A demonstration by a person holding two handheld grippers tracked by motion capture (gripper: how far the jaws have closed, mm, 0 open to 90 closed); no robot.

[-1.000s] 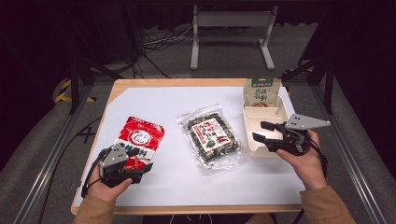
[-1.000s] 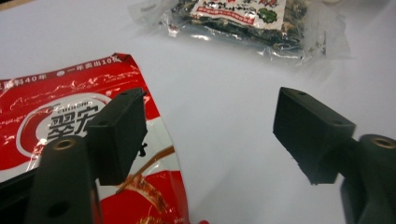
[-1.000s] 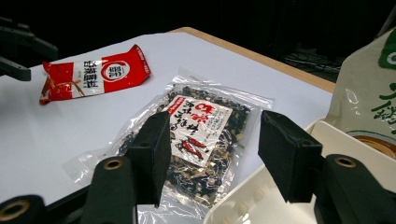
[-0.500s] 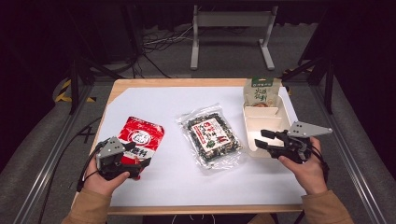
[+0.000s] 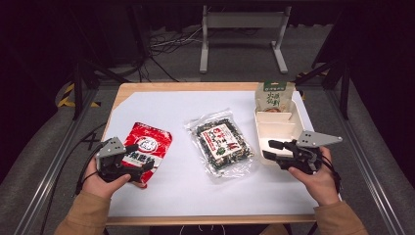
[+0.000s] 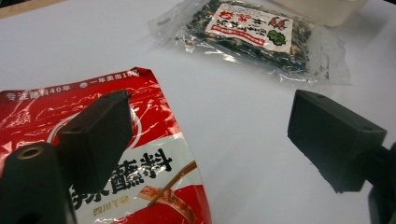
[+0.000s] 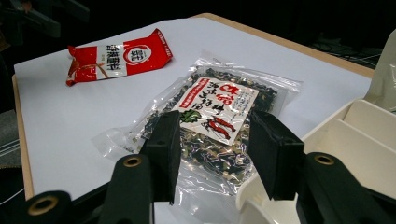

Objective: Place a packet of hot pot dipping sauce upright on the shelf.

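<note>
Packing looks barely begun: left tool (image 5: 139, 157) has just opened wide over the red packet (image 5: 147, 149) on the table (image 5: 161, 110); right tool (image 5: 268, 150), jaws apart and empty, faces the seaweed bag (image 5: 221, 143) beside the tray (image 5: 280, 123).

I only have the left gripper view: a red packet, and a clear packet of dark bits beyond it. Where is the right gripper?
Observer: The right gripper hovers by the near left corner of a cream tray. Its jaws have just closed a little but stand apart, with nothing between them.
Operator: Anything at that tray?
Observer: A green pouch stands at its far end.
Operator: Is the tray one open space?
Observer: No, the right gripper view shows dividers splitting it into compartments.
</note>
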